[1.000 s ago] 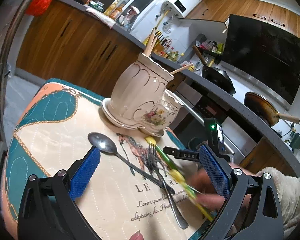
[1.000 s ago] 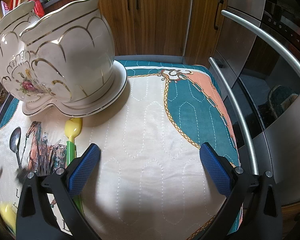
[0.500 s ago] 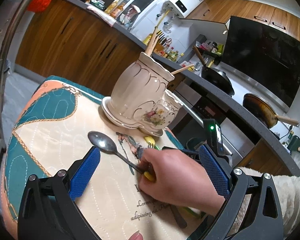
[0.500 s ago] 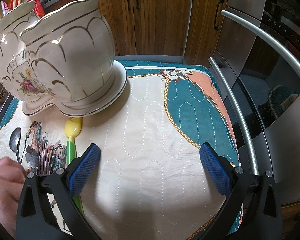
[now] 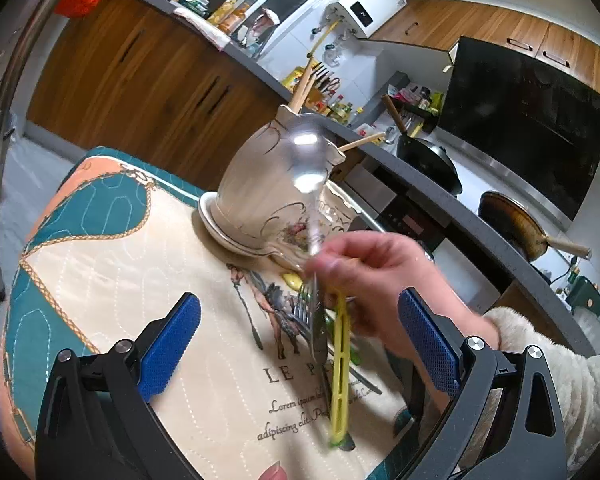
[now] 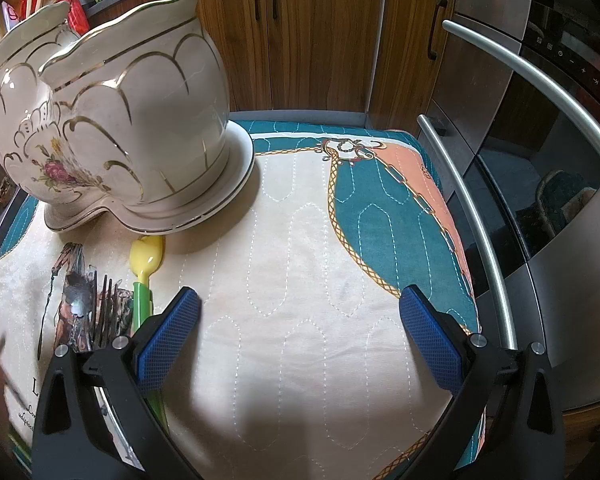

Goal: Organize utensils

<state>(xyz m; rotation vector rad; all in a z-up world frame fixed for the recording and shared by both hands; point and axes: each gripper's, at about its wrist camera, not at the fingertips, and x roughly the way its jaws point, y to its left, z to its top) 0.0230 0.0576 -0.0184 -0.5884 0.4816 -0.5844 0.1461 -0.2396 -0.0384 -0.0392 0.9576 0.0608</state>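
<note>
My 2 grippers, left (image 5: 298, 354) and right (image 6: 300, 336), gape empty. A bare hand (image 5: 380, 276) lifts the spoon (image 5: 306, 160), blurred, probably slick steel; I'd pinch mid-handle.

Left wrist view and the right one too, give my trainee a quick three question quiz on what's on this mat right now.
1. True or false: the left claw is shut on the metal spoon.
2. What holds the spoon? A) a bare hand B) the right claw C) nothing
3. Fill in: the yellow spoon bowl lies on the mat just in front of the ceramic holder's ____.

Key: 1 false, both claws are open and empty. 2 A, the hand lifts it, blurred, in front of the ceramic utensil holder. 3 saucer.
</note>
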